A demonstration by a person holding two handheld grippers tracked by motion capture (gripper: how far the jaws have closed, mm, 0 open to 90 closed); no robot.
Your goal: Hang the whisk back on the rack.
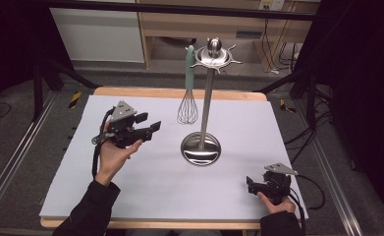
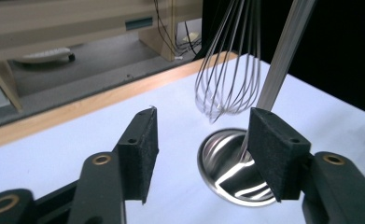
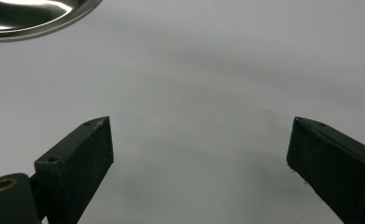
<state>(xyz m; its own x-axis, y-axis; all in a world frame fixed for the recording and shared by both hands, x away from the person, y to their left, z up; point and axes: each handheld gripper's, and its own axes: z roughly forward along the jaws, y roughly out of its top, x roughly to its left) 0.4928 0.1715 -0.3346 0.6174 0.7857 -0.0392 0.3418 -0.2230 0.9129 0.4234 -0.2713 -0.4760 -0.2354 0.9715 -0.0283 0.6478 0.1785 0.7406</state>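
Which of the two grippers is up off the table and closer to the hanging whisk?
The left gripper: raised in the hand, fingers apart and empty, aimed at the whisk on the stand. The right gripper rests low near the table's front edge.

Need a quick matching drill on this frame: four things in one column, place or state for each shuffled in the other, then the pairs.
Things:
1. whisk
2. left hand-held gripper
3. right hand-held gripper
4. utensil stand

Places or states:
A. stands on its round steel base mid-table
B. low over the table's near right corner, jaws open and empty
C. hangs by its green handle from a hook, wires down
D. held up left of the stand, jaws open and empty, pointing at it

Pairs: 1-C, 2-D, 3-B, 4-A
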